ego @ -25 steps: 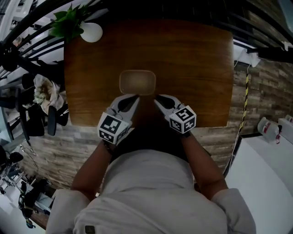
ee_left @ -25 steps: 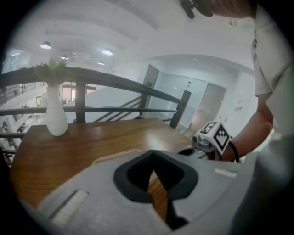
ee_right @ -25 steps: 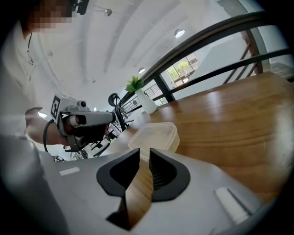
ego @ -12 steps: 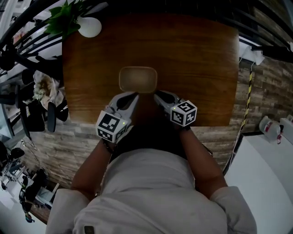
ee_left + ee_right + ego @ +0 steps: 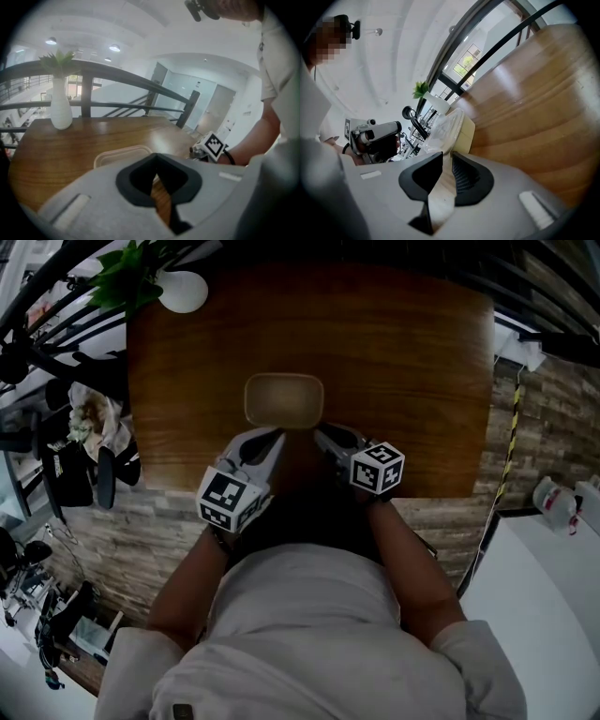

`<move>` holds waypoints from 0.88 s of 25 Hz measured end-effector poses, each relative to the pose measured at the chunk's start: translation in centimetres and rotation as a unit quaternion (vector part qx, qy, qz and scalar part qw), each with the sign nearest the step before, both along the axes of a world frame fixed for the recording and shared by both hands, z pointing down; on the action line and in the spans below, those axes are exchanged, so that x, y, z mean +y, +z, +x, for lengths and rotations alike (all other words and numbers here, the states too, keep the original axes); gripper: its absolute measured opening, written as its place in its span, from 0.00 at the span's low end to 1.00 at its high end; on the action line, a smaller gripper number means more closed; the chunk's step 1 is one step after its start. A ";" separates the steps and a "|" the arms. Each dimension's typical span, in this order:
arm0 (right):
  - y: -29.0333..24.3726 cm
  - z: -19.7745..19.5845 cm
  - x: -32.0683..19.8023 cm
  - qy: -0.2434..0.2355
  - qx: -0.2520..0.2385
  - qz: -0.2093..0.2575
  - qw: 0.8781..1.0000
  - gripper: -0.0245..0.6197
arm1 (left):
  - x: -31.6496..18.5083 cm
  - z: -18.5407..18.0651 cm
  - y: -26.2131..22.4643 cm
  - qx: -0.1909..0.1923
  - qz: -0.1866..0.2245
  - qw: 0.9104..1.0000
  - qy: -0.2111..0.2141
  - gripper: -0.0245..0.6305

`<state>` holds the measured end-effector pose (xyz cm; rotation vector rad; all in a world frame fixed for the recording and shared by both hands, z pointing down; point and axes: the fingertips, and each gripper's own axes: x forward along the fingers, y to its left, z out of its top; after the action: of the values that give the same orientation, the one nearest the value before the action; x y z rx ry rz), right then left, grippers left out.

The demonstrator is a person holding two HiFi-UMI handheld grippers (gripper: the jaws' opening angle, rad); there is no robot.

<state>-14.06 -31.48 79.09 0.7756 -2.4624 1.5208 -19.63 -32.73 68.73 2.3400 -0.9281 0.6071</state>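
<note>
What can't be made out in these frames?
1. Container contents: head view too dark; right gripper view shows only a glary lid.
2. Whether the right gripper grips the container's rim: a pale strip sits between its jaws, contact blurred.
3. Plant in the vase: cut off by head view's top edge.

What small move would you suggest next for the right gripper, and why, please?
Probably ease the right gripper slightly forward onto the near rim of the container. Its jaws stand a little apart with the lidded container right before them, while the left gripper, jaws together, sits just short of the near edge.
</note>
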 end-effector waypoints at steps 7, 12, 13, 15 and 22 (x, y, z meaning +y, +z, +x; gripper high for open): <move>0.0 0.1 0.0 0.000 -0.001 -0.005 1.000 0.11 | -0.2 -0.2 -0.2 -0.002 0.000 1.000 -0.003 0.04; 0.0 0.0 0.0 -0.006 0.006 -0.002 1.000 0.09 | -0.1 -0.2 -0.2 -0.002 -0.001 1.000 -0.003 0.04; -0.1 0.0 0.0 -0.006 0.007 0.000 1.000 0.08 | -0.1 -0.3 -0.2 -0.003 -0.001 1.000 -0.003 0.04; -0.1 0.0 0.0 -0.007 0.010 0.001 1.000 0.07 | -0.1 -0.4 -0.3 -0.004 0.000 1.000 -0.003 0.04; -0.8 -0.2 0.0 -0.006 0.016 0.013 1.000 0.06 | 0.1 -0.8 -0.7 -0.003 0.004 1.000 -0.007 0.04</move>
<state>-14.22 -31.52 78.31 0.7823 -2.4645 1.4643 -20.43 -32.60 68.07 2.3391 -0.9505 0.6071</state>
